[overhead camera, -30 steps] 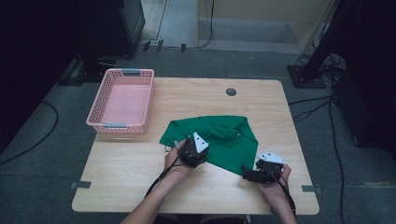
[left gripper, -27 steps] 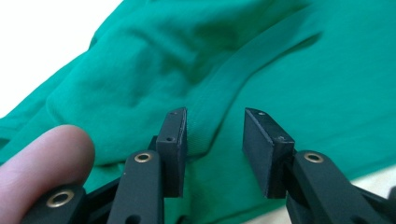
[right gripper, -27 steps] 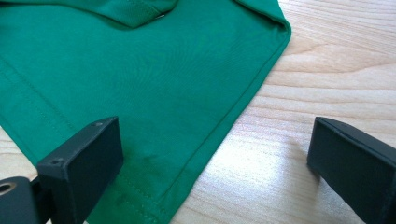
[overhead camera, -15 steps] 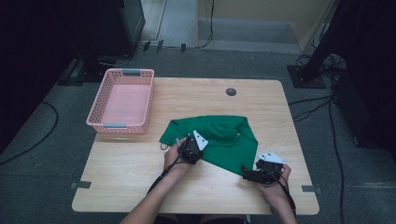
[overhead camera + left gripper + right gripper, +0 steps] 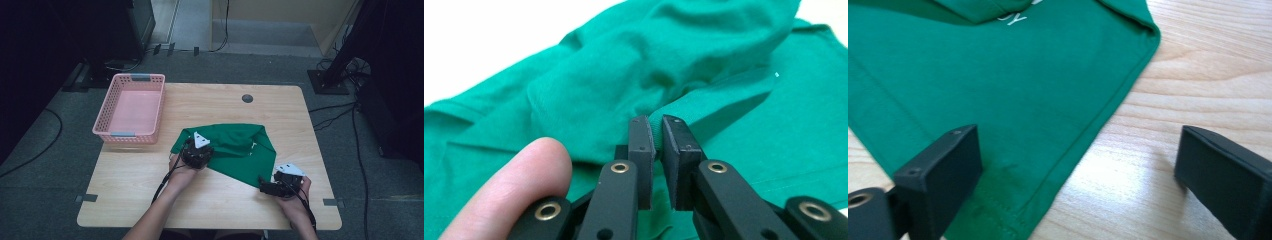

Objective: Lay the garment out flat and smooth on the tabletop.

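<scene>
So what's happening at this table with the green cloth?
A person works a green shirt on the table with two hand-held grippers. The left gripper has just been closing and now pinches a fold of the shirt. The right gripper stands open over the shirt's near corner, not gripping it. A pink basket sits to the left, apart from the shirt.

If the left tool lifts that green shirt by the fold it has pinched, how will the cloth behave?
The shirt probably hangs limp: it lies creased and folded over itself on the table. It looks thin and light, so one pinch by the left tool, whose jaws have just been closing on a fold, should carry it. The far hem would likely drag across the wood.
</scene>
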The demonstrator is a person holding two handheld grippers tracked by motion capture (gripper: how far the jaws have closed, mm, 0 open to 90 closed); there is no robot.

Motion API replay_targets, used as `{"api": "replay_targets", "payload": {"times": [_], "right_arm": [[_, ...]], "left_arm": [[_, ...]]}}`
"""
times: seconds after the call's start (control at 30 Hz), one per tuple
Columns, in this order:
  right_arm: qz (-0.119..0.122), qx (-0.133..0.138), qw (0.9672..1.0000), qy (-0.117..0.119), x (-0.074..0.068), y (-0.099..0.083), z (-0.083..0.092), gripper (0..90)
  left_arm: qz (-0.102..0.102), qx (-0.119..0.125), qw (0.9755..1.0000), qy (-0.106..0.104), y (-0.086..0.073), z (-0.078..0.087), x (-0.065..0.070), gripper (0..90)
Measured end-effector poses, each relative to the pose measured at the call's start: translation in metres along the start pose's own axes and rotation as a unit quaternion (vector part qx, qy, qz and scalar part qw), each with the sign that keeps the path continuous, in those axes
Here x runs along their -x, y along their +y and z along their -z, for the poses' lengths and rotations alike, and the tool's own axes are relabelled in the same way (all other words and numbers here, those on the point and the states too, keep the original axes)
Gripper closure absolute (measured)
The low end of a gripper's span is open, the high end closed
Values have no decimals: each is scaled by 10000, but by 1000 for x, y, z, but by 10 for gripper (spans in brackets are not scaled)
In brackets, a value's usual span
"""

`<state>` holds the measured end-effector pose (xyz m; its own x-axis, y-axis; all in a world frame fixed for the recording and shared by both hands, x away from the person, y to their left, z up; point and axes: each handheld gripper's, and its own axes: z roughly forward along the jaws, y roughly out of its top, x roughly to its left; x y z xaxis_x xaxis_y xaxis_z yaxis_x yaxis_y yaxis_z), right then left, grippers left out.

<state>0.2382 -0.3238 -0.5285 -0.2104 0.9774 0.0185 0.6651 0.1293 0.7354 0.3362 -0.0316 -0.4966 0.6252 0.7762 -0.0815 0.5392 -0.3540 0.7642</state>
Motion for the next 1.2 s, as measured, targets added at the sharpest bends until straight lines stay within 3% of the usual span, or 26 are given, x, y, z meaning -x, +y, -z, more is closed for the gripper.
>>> {"api": "replay_targets", "payload": {"times": [0.13,0.33,0.53,0.7,0.8,0.93,1.03,1.1,1.2], "right_arm": [[-70,152,9999,-12,2,1,4,141],[-138,593,9974,376,-4,15,15,275],[269,505,9960,684,-25,31,-3,501],[267,402,9951,857,-38,45,-26,588],[229,371,9957,813,-41,52,-37,583],[297,226,9970,673,-47,59,-48,488],[359,81,9981,487,-53,62,-57,481],[431,110,9984,349,-57,65,-60,541],[575,197,9981,37,-61,67,-61,720]], "left_arm": [[359,-6,9992,-153,-2,-8,-9,855],[578,-109,9979,-263,-6,-16,-14,854],[629,-113,9975,-293,-6,-17,-15,853],[693,-77,9970,-325,-7,-17,-16,853],[664,-67,9972,-325,-8,-17,-16,852],[630,-90,9974,-342,-8,-17,-16,852],[640,-80,9973,-347,-8,-17,-16,852],[616,-94,9975,-338,-8,-17,-16,852],[565,-136,9978,-325,-8,-16,-15,852]]}}
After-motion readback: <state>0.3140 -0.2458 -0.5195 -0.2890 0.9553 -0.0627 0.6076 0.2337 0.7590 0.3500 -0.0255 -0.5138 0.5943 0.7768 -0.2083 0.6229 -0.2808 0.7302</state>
